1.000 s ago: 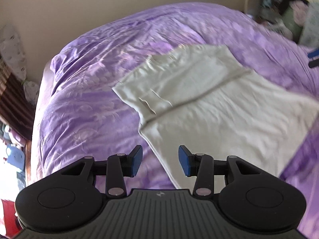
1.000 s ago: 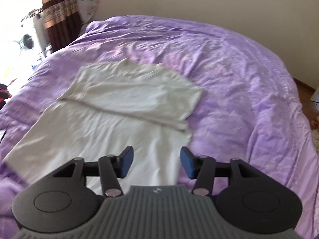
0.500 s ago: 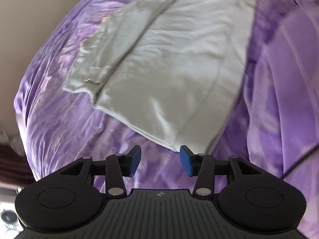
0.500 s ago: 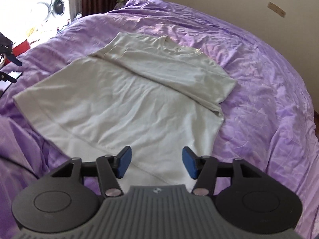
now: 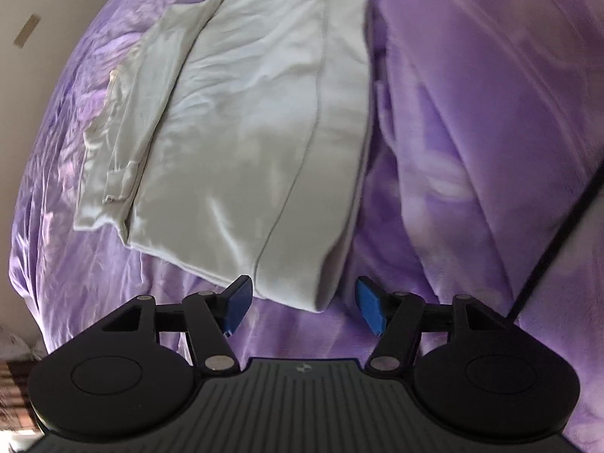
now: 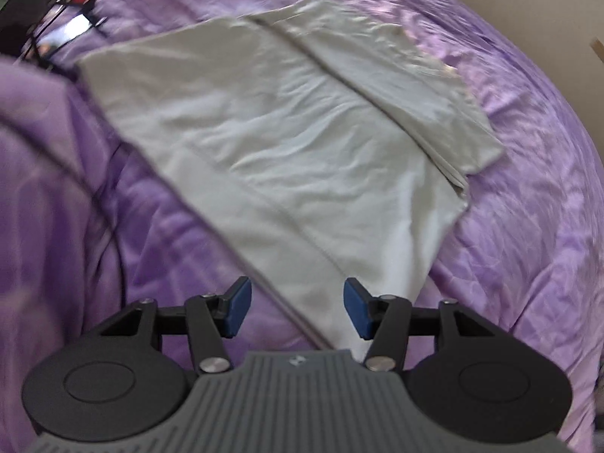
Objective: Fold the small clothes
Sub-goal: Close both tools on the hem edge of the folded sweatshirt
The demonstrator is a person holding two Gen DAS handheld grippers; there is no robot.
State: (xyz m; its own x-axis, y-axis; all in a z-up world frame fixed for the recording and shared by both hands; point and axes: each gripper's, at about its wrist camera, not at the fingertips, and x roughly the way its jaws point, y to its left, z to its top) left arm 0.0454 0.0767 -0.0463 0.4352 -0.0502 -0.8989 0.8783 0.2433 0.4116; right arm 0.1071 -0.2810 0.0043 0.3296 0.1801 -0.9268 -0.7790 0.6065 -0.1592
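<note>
Since half a second ago we are seeing both tools drawing in toward the near hem of the pale shirt (image 5: 241, 120), whose corners now sit just ahead of the blue pads. Our left gripper (image 5: 300, 304) is hovering with its jaws spread wide, one hem corner of the shirt lying between and just beyond them, not pinched. Our right gripper (image 6: 294, 307) is likewise standing spread apart, and the other hem corner (image 6: 332, 302) is running down between its jaws and under the grey body of the tool, so we cannot tell where that corner ends. The shirt is lying flat on the purple bedspread (image 5: 472, 132), its sleeves folded in across the top part; the collar end is blurring and is hard for us to make out in either view. In the left wrist view a dark cable (image 5: 551, 241) is crossing the right edge, cut off at the frame. In the right wrist view a raised fold of the bedspread (image 6: 34, 120) is bulging at the left, hiding what lies behind it, and dark clutter (image 6: 56, 11) in the far corner is too smeared for us to name.
</note>
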